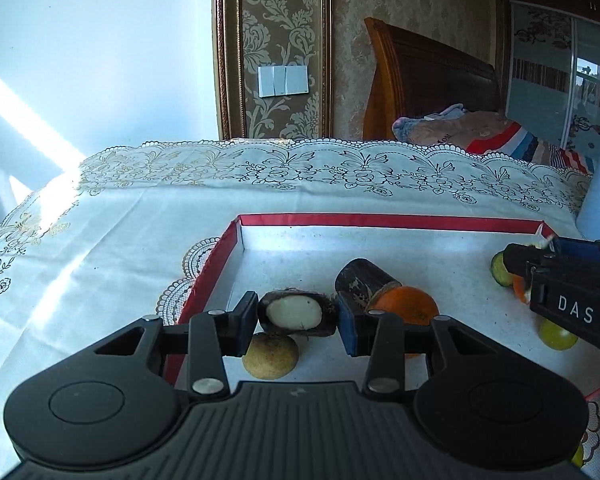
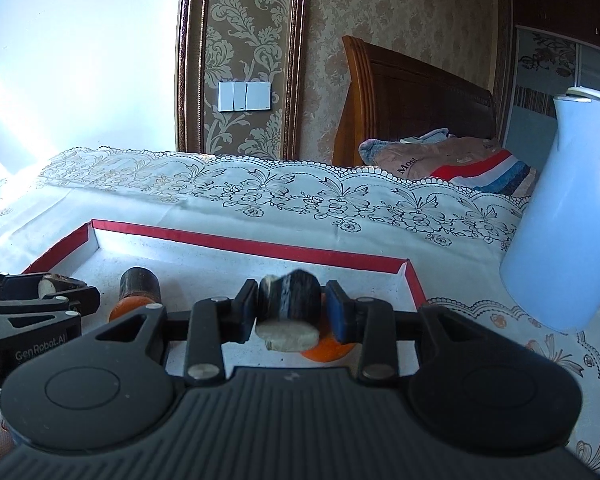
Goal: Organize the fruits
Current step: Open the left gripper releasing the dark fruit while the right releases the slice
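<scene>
My left gripper [image 1: 297, 316] is shut on a dark-skinned fruit half with white flesh [image 1: 296, 314], held over the red-rimmed white tray [image 1: 380, 222]. Under it lie a tan round fruit [image 1: 271, 356], a dark cylinder piece [image 1: 362, 280] and an orange [image 1: 406, 304]. My right gripper [image 2: 290, 312] is shut on a dark cucumber-like chunk with a pale cut face [image 2: 288, 308], above an orange piece [image 2: 328, 350] in the tray [image 2: 252, 246]. The right gripper also shows at the right of the left wrist view [image 1: 560, 280], with a cucumber slice [image 1: 500, 270] and a green grape [image 1: 556, 334] beside it.
A white jug [image 2: 572, 216] stands right of the tray on the lace tablecloth [image 2: 260, 188]. The left gripper's body [image 2: 32, 312] shows at the left of the right wrist view, next to a dark cylinder piece [image 2: 140, 280]. A bed and wall lie behind the table.
</scene>
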